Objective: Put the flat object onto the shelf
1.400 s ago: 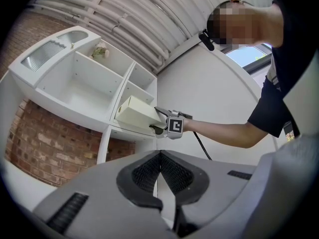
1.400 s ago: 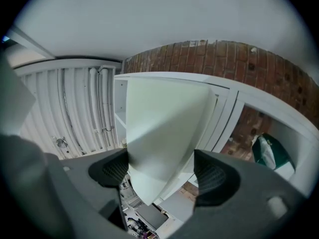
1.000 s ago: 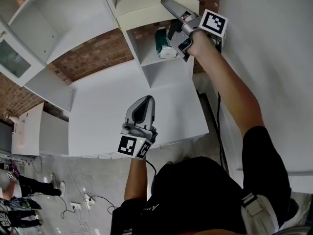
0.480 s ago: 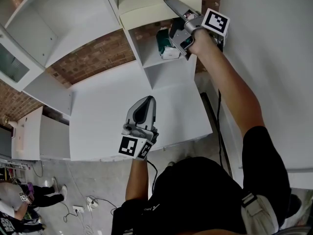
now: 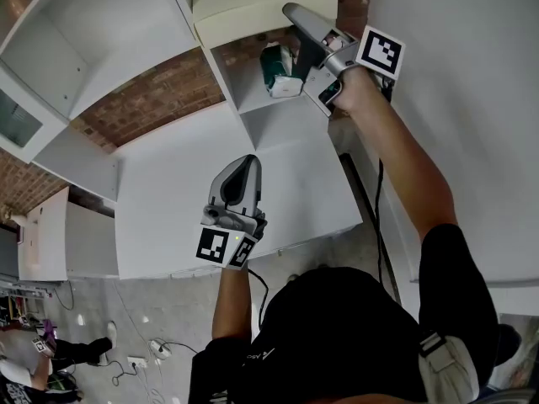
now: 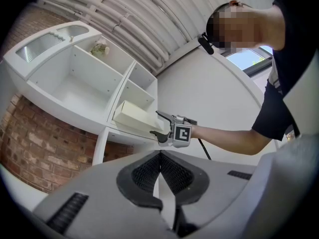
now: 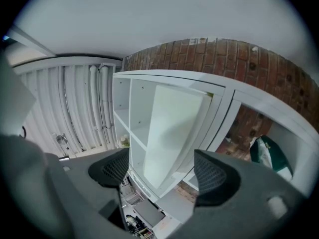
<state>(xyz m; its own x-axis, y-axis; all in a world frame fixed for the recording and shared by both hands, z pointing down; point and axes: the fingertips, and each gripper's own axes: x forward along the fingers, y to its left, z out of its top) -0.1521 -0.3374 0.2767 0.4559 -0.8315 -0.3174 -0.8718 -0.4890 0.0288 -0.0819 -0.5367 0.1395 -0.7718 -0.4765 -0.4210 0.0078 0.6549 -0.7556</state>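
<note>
A: Closest to the head camera, over the white surface: left gripper, shut tight, ribbed pads pressed edge to edge. Nothing caught between them.

B: Agreed. Aimed upward from there toward the white shelf, well short of it.

A: Farther out?

B: Up at the end of a stretched forearm, right in front of the shelf: right gripper, wide open, pads standing well apart. Empty as well, with only open air between the two pads.

A: And the flat object?

B: Just beyond those parted jaws, lying in an upper compartment of the shelf: flat object, a pale cream slab. Clear of both pads in the right gripper view. Near end poking a little past the front edge of its board in the left gripper view. Hard to tell whether brushing the tip of the upper finger or merely close to it.

A: Below that?

B: One compartment down, a teal and white package, standing near the left partition. Behind the shelf, red brick wall. Farthest off, down on the grey floor at lower left, cables and another person.
</note>
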